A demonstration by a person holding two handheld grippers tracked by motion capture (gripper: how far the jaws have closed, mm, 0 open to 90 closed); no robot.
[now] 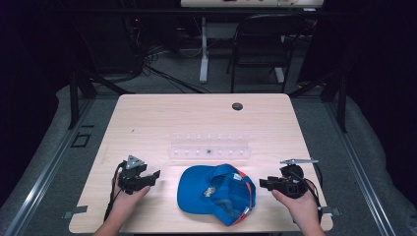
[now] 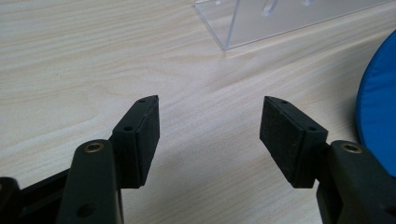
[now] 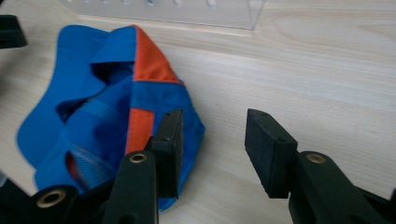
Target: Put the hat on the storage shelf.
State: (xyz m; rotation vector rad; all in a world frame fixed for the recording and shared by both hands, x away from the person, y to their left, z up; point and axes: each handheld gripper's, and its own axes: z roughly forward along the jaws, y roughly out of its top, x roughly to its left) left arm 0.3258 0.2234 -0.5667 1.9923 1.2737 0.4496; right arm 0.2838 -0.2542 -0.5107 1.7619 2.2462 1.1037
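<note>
on the pale wooden counter (image 1: 147, 118) a blue cap (image 1: 216, 192) lies upside down near the front edge, its hollow facing up and its brim pointing toward the person's left. an orange panel and strip run along the side of the cap nearest the person's right hand, plain to see in the right gripper view, where the cap (image 3: 107, 116) spreads across the left half of the picture with its inner band showing.

just behind the cap sits a clear plastic rack (image 1: 209, 146), long and low, lying crosswise on the counter with small pale bits inside it that are too small to make out. one corner of that rack (image 2: 261, 21) appears at the top of the left gripper view.

the left claw (image 1: 149, 178) rests low at the counter to the left of the cap, held in the person's left hand (image 1: 125, 202); its jaws stand wide apart with only bare wood between them, and the blue brim (image 2: 378, 116) sits just off to their right, not touching. the right claw (image 1: 265, 183) is held in the right hand (image 1: 300, 206) to the right of the cap, released too, jaws parted and holding nothing; in its own view one jaw overlaps the cap's edge, though i cannot tell whether it touches the cloth.

a small dark round hole (image 1: 237, 106) sits near the counter's far edge, and a folding chair (image 1: 260, 44) stands beyond on the grey floor.
</note>
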